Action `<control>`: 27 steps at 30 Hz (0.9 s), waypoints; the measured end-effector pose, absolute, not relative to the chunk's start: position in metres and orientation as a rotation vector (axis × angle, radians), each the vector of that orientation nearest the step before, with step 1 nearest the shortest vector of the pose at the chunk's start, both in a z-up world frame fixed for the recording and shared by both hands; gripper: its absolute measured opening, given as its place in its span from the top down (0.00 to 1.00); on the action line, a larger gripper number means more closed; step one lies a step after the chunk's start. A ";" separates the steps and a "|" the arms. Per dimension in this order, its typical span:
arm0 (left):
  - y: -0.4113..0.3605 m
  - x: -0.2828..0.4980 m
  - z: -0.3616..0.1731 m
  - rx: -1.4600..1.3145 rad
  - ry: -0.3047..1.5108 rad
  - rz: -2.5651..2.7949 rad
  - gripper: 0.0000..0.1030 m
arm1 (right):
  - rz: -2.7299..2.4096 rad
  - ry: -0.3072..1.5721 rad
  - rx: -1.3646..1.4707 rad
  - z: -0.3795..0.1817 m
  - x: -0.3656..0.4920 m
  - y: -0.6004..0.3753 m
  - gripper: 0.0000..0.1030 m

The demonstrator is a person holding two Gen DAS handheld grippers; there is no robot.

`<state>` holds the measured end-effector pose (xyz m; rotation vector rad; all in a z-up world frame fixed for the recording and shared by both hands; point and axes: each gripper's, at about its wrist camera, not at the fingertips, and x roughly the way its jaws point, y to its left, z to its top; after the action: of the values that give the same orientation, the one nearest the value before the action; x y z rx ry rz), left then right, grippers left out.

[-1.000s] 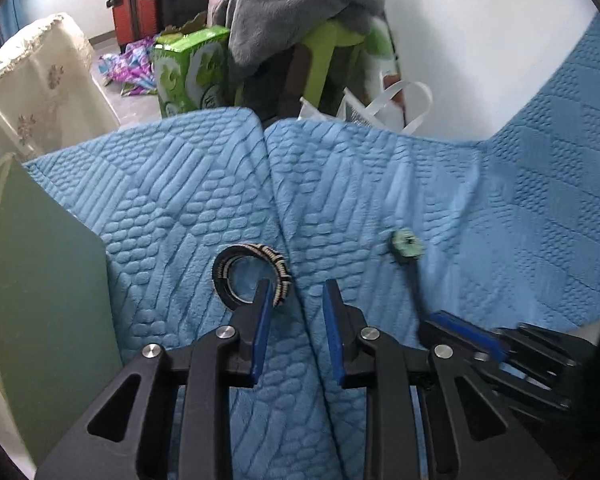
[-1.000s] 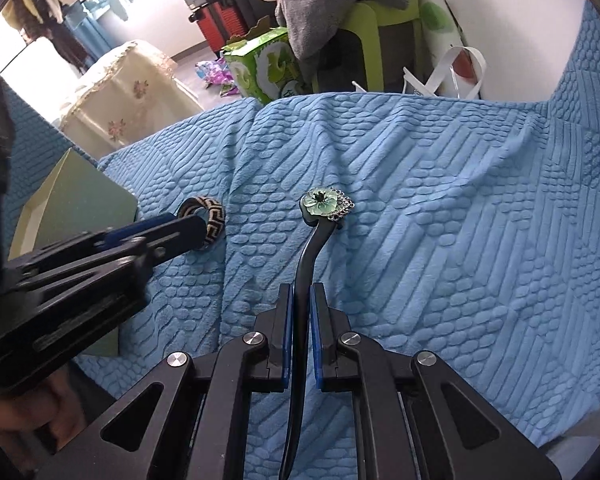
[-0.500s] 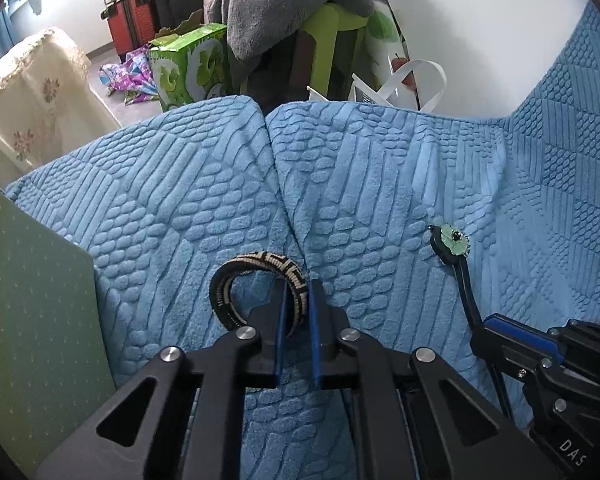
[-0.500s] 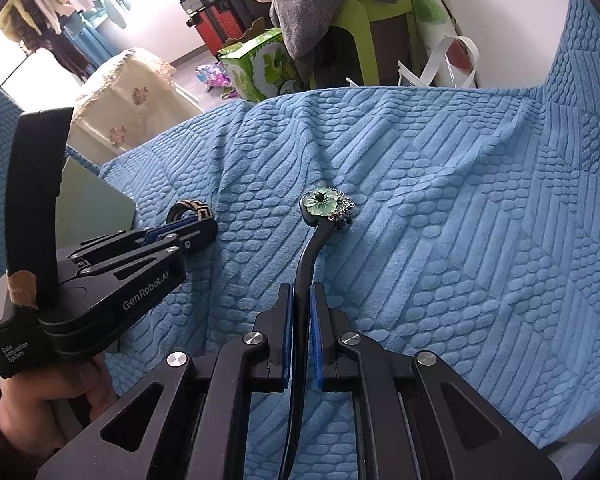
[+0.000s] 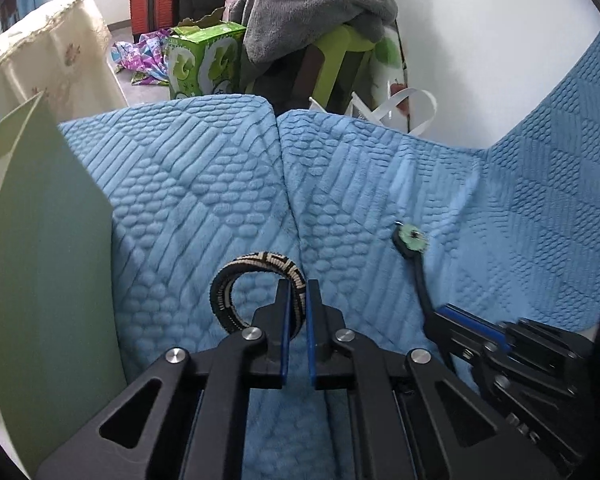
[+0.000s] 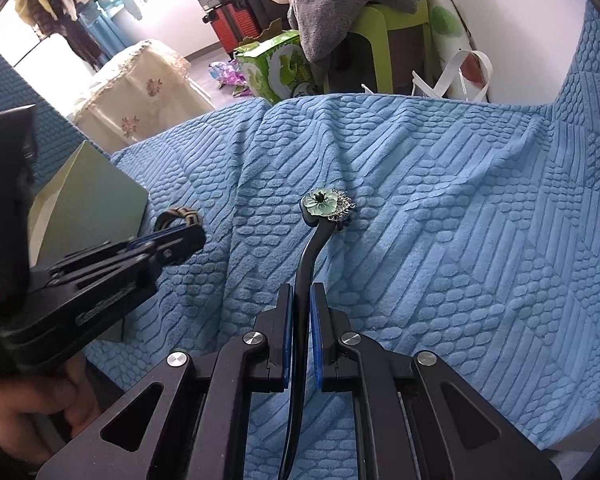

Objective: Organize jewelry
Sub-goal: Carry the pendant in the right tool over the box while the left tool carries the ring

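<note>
My left gripper (image 5: 298, 286) is shut on a black and cream patterned bangle (image 5: 236, 270), holding it just over the blue quilted cover (image 5: 204, 200). The bangle also shows in the right wrist view (image 6: 180, 216). My right gripper (image 6: 301, 290) is shut on a black hair stick (image 6: 310, 256) with a green flower head (image 6: 321, 204) and small silver dangles. The flower end points away from me, close to the cover. The stick also shows in the left wrist view (image 5: 410, 240), to the right of the bangle.
A pale green box (image 5: 40, 260) stands at the left, also in the right wrist view (image 6: 88, 200). Beyond the cover's far edge are a green carton (image 5: 204, 64), a green stool with grey clothes (image 5: 320, 12), a white bag (image 5: 400, 108) and a cloth-covered stand (image 5: 48, 60).
My left gripper closed on the bangle and lifted it slightly. The right gripper kept its hold on the hair stick and barely moved.
</note>
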<state>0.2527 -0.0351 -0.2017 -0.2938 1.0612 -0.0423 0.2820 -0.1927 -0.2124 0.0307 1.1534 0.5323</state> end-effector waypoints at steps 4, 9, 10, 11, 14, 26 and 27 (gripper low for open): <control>-0.035 0.235 -0.192 -0.334 1.040 -0.077 0.94 | 0.538 1.143 0.032 -0.208 0.277 -0.192 0.94; -0.031 0.211 -0.183 -0.377 1.036 -0.094 0.94 | 0.545 1.140 0.009 -0.206 0.266 -0.188 0.94; -0.030 0.207 -0.182 -0.378 1.038 -0.095 0.94 | 0.546 1.137 -0.001 -0.205 0.263 -0.186 0.94; -0.029 0.204 -0.181 -0.381 1.035 -0.092 0.94 | 0.548 1.130 -0.009 -0.203 0.261 -0.185 0.94; -0.025 0.195 -0.169 -0.383 1.019 -0.098 0.94 | 0.534 1.105 -0.039 -0.194 0.252 -0.185 0.94; -0.012 0.168 -0.077 -0.303 0.891 -0.159 0.94 | 0.544 0.972 0.003 -0.114 0.230 -0.175 0.94; -0.008 0.165 -0.070 -0.297 0.878 -0.159 0.94 | 0.548 0.958 0.005 -0.105 0.229 -0.173 0.94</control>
<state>0.1652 -0.0085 -0.0698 -0.2974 0.8779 -0.1594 0.2295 -0.1730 -0.1055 0.0046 0.9580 0.5478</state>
